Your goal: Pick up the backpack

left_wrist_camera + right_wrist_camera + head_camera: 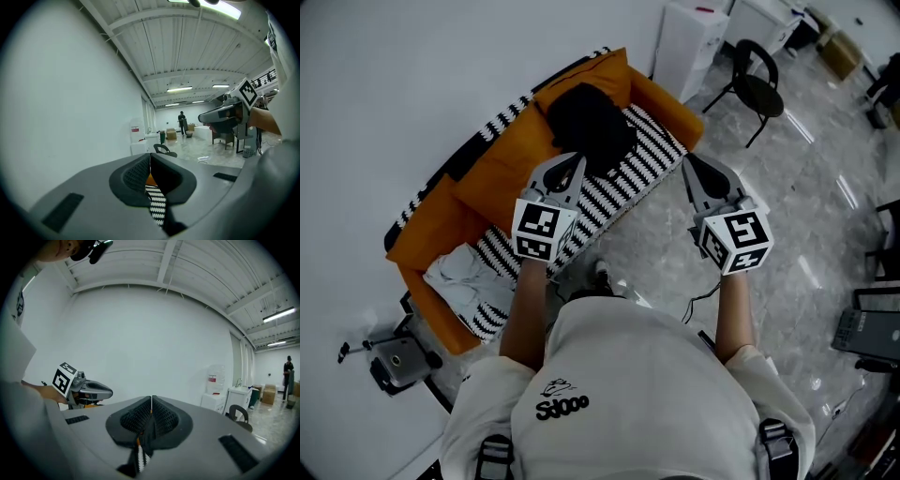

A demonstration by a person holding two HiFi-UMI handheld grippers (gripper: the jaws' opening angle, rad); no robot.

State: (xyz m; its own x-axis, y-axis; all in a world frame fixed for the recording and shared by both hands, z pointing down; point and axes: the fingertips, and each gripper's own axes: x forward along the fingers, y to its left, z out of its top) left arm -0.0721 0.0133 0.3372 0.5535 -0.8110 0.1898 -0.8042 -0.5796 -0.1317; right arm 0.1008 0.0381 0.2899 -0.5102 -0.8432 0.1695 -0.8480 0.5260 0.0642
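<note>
In the head view, the soft black fabric backpack [589, 127] lies on the orange sofa [502, 178] at eleven o'clock, just beyond the left gripper [570, 164], with the right gripper [691, 161] at one o'clock. The left gripper view shows its jaws pressed together, holding nothing. The right gripper view shows the same: jaws closed tight and empty.

— What writing can we read here?

— Just one print. On the back of the person's white shirt [647, 375] we find a dark logo [562, 407] that reads roughly "SJooo", under a small emblem.

— Anything else?

— A red label [135, 129] on a white dispenser [137, 148], too small for us to read. The left cube [543, 231] and right cube [736, 242] carry black-and-white square code markers, no letters.
</note>
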